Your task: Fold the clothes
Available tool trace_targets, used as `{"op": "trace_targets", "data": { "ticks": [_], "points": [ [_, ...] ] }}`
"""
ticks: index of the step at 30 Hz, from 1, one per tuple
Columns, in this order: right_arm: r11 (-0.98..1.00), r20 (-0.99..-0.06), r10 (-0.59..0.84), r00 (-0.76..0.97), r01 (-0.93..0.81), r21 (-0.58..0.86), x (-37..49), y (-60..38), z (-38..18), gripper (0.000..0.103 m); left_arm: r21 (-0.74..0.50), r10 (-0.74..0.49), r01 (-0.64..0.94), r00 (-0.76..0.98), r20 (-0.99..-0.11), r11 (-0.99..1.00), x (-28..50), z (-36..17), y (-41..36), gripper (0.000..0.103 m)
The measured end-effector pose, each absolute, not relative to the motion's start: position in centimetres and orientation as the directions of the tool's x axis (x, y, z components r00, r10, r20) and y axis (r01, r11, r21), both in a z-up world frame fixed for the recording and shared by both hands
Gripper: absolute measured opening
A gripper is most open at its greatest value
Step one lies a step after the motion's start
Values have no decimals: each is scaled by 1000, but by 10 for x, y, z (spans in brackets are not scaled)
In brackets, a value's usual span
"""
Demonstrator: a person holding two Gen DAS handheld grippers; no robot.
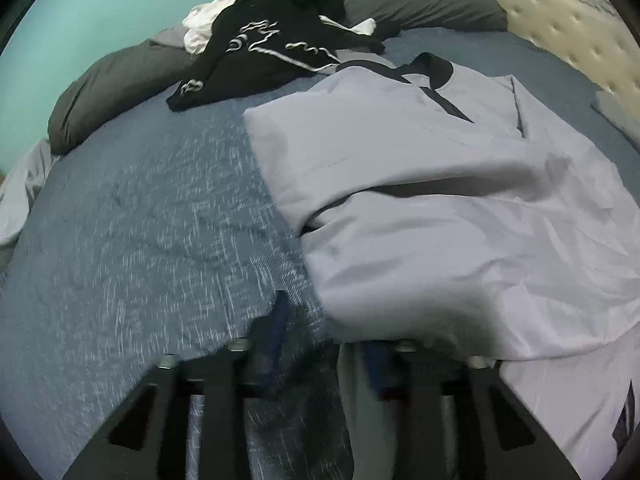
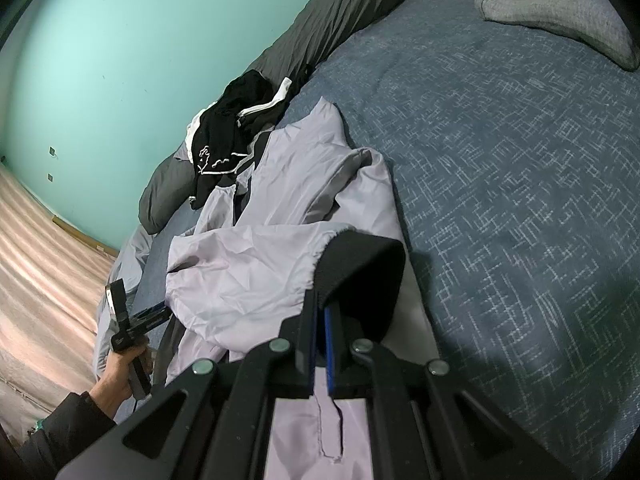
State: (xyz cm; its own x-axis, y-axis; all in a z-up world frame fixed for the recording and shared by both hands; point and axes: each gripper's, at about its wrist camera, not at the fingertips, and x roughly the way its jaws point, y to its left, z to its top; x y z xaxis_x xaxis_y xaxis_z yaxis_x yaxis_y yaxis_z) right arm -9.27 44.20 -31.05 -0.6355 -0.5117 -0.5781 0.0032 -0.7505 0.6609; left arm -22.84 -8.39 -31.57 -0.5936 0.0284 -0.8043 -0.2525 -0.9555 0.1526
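Observation:
A lavender jacket (image 1: 420,184) with black trim lies crumpled on the blue bedspread (image 1: 140,240). My left gripper (image 1: 326,332) sits at the jacket's near hem. Its left finger (image 1: 276,328) rests on the bedspread, and the right finger is under the draped cloth. A strip of fabric hangs between them, with bedspread showing beside it. In the right wrist view the left gripper (image 2: 154,315) touches the jacket's left edge (image 2: 240,264). My right gripper (image 2: 320,312) is shut on the sleeve's black cuff (image 2: 360,272) and holds it off the bed.
A black garment with white lines (image 1: 272,56) is heaped at the far side on dark grey pillows (image 1: 120,88). A tufted beige headboard (image 1: 580,32) and a grey cushion (image 2: 560,12) are at the head end. A hand (image 2: 120,376) holds the left gripper over the bed's edge and the pinkish floor (image 2: 40,260).

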Motion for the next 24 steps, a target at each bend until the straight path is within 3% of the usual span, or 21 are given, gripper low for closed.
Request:
{"op": "trace_targets", "data": {
  "ticks": [1, 9, 16, 24],
  "points": [
    [-747, -576, -516, -634, 6, 664, -93, 441, -310, 3, 157, 28, -251, -603, -797, -955, -228, -311, -85, 8],
    [-749, -538, -537, -650, 76, 658, -88, 433, -294, 3, 212, -21, -216, -652, -758, -953, -230, -279, -107, 6],
    [-762, -586, -583, -562, 128, 635, -97, 394, -312, 3, 265, -89, -184, -641, -762, -947, -241, -273, -127, 5],
    [-762, -612, -604, -511, 146, 631, -102, 379, -322, 3, 232, -111, -168, -529, -841, -958, -244, -306, -141, 8]
  ]
}}
